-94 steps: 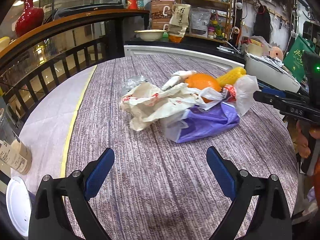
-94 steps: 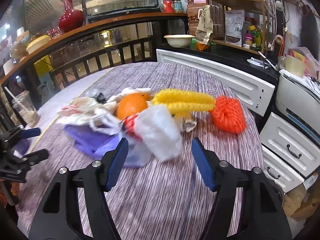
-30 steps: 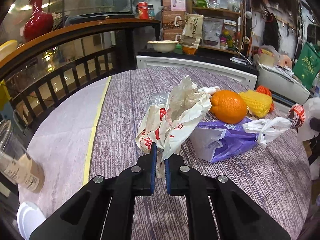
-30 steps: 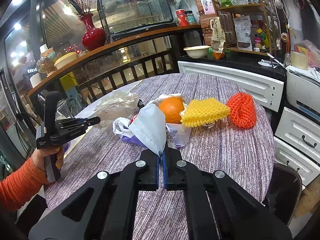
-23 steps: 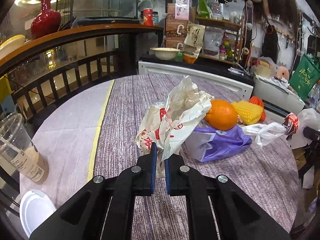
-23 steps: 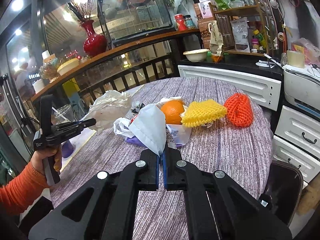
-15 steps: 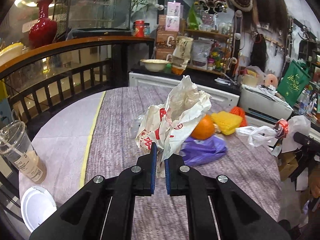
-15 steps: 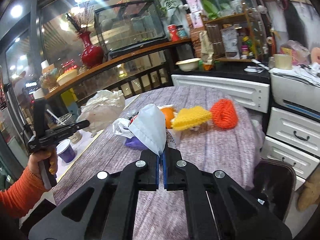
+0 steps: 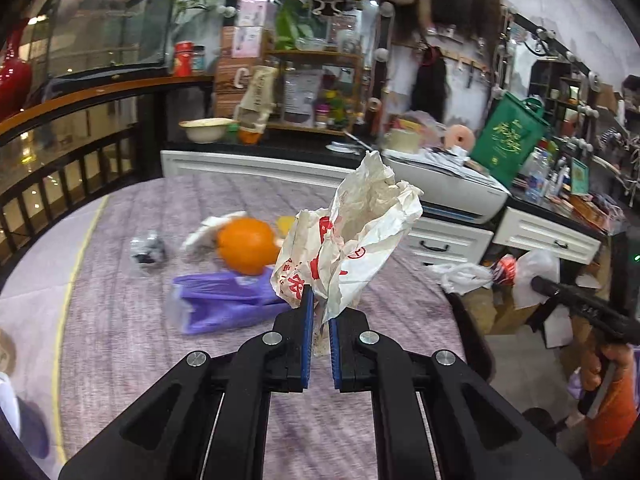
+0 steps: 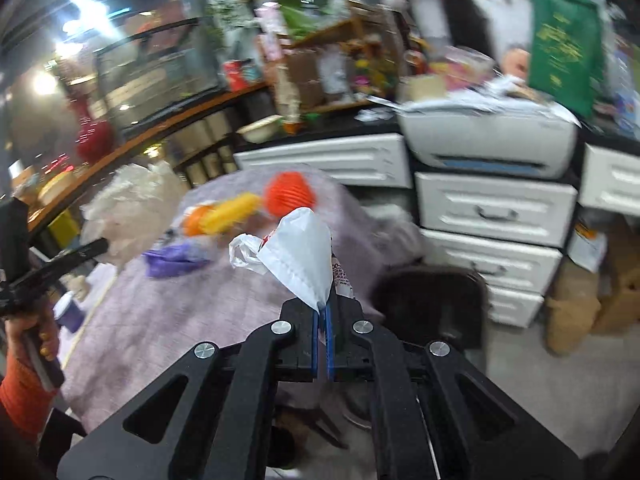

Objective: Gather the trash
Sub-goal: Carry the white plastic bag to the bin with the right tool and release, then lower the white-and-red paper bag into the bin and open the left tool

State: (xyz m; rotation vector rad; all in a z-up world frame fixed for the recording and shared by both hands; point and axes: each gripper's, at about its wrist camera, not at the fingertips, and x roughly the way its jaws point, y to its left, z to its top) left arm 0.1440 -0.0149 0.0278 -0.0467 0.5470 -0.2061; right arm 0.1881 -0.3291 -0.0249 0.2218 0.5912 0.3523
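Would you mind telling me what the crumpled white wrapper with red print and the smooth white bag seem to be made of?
The crumpled white wrapper with red print, in the left claw, looks like thin matte paper: stiff, sharp creases hold its shape upright. The smooth white bag, in the right claw, seems thin plastic film: faintly glossy, soft folds, a looped handle. Blur leaves some doubt.

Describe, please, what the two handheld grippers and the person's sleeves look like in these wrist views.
Both the left gripper and the right gripper are matte black frames with triangular cut-outs, round silver bolt heads at the joints, and flat blue pads lining the fingers. The right gripper, seen from the left wrist, shows a small green light. No cables are visible. The person wears orange sleeves.
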